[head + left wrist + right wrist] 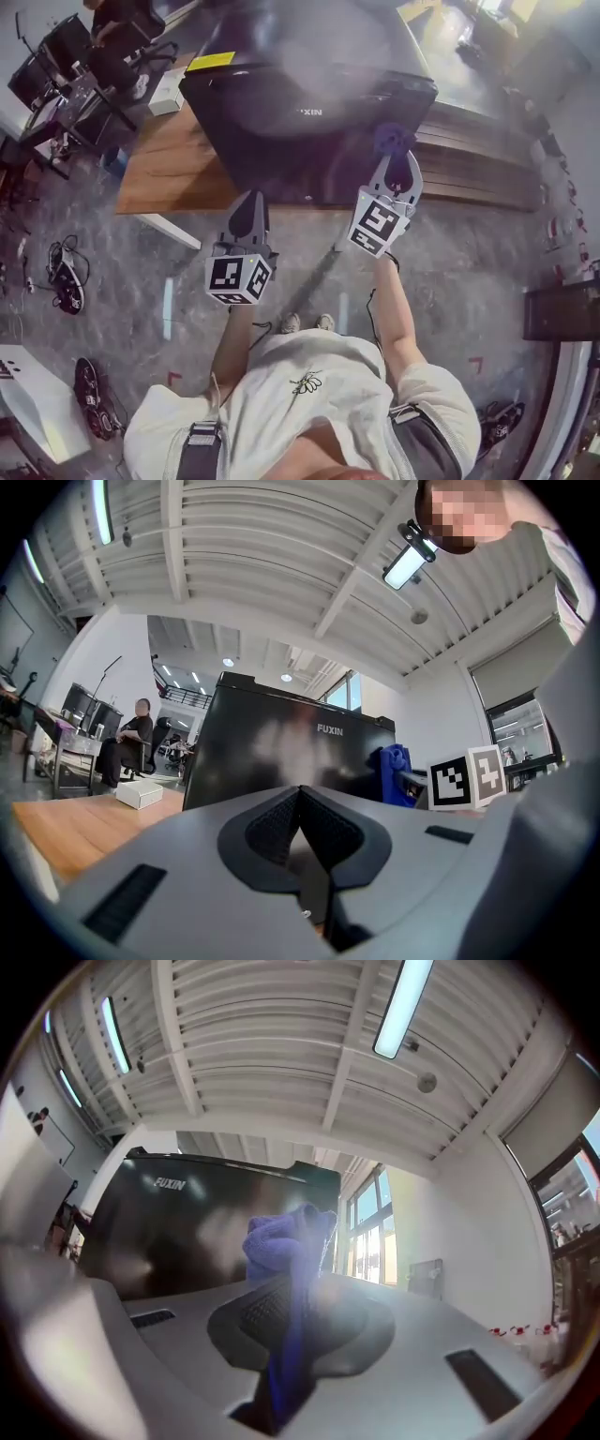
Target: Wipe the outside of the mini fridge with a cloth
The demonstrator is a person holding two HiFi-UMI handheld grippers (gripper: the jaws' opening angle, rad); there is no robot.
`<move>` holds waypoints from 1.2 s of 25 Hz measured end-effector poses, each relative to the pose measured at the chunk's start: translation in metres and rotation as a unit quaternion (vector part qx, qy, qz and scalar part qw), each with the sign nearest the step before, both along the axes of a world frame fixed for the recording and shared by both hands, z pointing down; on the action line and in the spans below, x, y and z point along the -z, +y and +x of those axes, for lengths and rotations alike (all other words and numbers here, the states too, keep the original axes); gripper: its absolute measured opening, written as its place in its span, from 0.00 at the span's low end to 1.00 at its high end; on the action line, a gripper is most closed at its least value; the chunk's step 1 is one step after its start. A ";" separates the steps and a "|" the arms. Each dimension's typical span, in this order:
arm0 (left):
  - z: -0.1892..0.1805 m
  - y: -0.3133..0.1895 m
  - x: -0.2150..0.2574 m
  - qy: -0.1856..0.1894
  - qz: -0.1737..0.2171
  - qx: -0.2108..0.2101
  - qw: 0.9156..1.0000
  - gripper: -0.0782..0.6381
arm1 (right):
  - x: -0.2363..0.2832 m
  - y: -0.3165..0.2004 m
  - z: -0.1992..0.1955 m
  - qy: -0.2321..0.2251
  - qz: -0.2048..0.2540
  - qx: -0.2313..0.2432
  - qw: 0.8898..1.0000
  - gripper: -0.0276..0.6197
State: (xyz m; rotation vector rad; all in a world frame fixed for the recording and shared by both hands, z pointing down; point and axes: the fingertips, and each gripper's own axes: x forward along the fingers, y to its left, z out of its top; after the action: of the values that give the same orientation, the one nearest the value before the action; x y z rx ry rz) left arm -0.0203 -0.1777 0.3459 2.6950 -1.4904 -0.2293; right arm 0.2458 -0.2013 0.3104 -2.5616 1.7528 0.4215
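While the right gripper (395, 159) clenches a blue cloth (394, 139), the mini fridge (300, 84) stands at the edge of a wooden table (164, 164).
The blue cloth sits before the fridge's front, near its right edge; contact cannot be confirmed. The left gripper (249, 214) hangs apart from the fridge, jaws pressed together on nothing, with open floor (450, 272) below both grippers. The front reads "FUXIN" (329, 730); a yellow label (211, 62) on top is illegible. The fridge's rear is cut off.
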 end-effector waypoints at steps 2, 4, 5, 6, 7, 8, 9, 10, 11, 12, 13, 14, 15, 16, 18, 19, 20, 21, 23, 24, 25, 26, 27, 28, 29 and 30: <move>0.006 0.000 0.002 -0.001 0.001 -0.004 1.000 0.12 | 0.001 0.004 0.014 -0.002 0.000 -0.014 1.000 0.14; 0.009 0.000 0.003 0.000 0.000 -0.006 1.000 0.12 | 0.002 0.006 0.024 0.001 0.000 -0.025 1.000 0.14; 0.009 -0.001 0.003 0.001 0.000 -0.007 1.000 0.12 | 0.002 0.006 0.027 0.004 -0.001 -0.030 1.000 0.14; 0.010 -0.001 0.003 0.002 -0.001 -0.008 1.000 0.12 | 0.001 0.006 0.030 0.009 -0.002 -0.036 0.999 0.14; 0.010 -0.001 0.003 0.003 0.000 -0.008 1.000 0.12 | 0.000 0.006 0.034 0.013 -0.003 -0.042 0.999 0.14; 0.010 -0.001 0.004 0.002 0.002 -0.009 1.000 0.12 | -0.001 0.006 0.037 0.015 -0.004 -0.047 0.999 0.14; 0.011 -0.001 0.005 0.002 0.004 -0.010 1.000 0.12 | -0.002 0.006 0.041 0.014 -0.005 -0.052 0.999 0.14; 0.011 -0.001 0.006 0.001 0.005 -0.010 1.000 0.12 | -0.003 0.006 0.045 0.011 -0.005 -0.057 0.998 0.14; 0.010 -0.001 0.006 0.000 0.006 -0.011 1.000 0.12 | -0.003 0.007 0.049 0.008 -0.006 -0.062 0.998 0.14; 0.010 0.000 0.006 0.000 0.007 -0.011 1.000 0.12 | -0.004 0.007 0.053 0.003 -0.006 -0.067 0.998 0.14; 0.010 0.000 0.006 0.000 0.006 -0.010 1.000 0.12 | -0.004 0.008 0.058 -0.002 -0.007 -0.072 0.997 0.14; 0.009 0.001 0.006 0.000 0.005 -0.010 1.000 0.12 | -0.004 0.009 0.062 -0.004 -0.007 -0.076 0.997 0.14; 0.009 0.002 0.006 0.002 0.005 -0.009 1.000 0.12 | -0.002 0.010 0.064 -0.002 -0.007 -0.078 0.997 0.14; 0.007 0.002 0.007 0.004 0.005 -0.008 1.000 0.12 | -0.001 0.011 0.066 0.002 -0.006 -0.079 0.997 0.14; 0.004 0.003 0.010 0.007 0.008 -0.005 1.000 0.12 | 0.001 0.017 0.065 0.005 -0.004 -0.077 0.997 0.14; 0.003 0.004 0.012 0.008 0.011 -0.004 1.000 0.12 | 0.001 0.021 0.063 0.004 -0.003 -0.075 0.997 0.14; 0.002 0.004 0.013 0.008 0.013 -0.004 1.000 0.12 | 0.001 0.026 0.061 0.000 -0.002 -0.072 0.997 0.14; 0.001 0.005 0.014 0.007 0.014 -0.003 1.000 0.12 | -0.001 0.031 0.057 -0.007 -0.001 -0.067 0.998 0.14; -0.003 0.006 0.013 0.006 0.014 0.000 1.000 0.12 | -0.005 0.040 0.045 -0.024 0.001 -0.051 0.998 0.14; -0.006 0.006 0.012 0.006 0.012 0.002 1.000 0.12 | -0.006 0.043 0.037 -0.032 0.002 -0.041 0.999 0.14; -0.009 0.007 0.012 0.006 0.011 0.004 1.000 0.12 | -0.006 0.044 0.027 -0.037 0.005 -0.030 0.999 0.14; -0.011 0.008 0.011 0.007 0.010 0.006 1.000 0.12 | -0.004 0.045 0.016 -0.040 0.008 -0.017 0.999 0.14; -0.015 0.009 0.011 0.007 0.009 0.009 1.000 0.12 | -0.003 0.043 0.005 -0.041 0.010 -0.003 0.999 0.14; -0.018 0.010 0.011 0.008 0.009 0.011 1.000 0.12 | -0.001 0.041 -0.008 -0.043 0.012 0.013 0.999 0.14; -0.023 0.011 0.012 0.008 0.010 0.014 1.000 0.12 | -0.001 0.038 -0.021 -0.046 0.013 0.030 0.998 0.14; -0.028 0.012 0.012 0.009 0.011 0.018 1.000 0.12 | 0.000 0.035 -0.036 -0.048 0.013 0.048 0.998 0.14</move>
State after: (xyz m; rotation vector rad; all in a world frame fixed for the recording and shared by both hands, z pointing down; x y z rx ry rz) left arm -0.0482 -0.1657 0.3340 2.6768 -1.5412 -0.2724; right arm 0.2100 -0.1667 0.3108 -2.4250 1.8148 0.3111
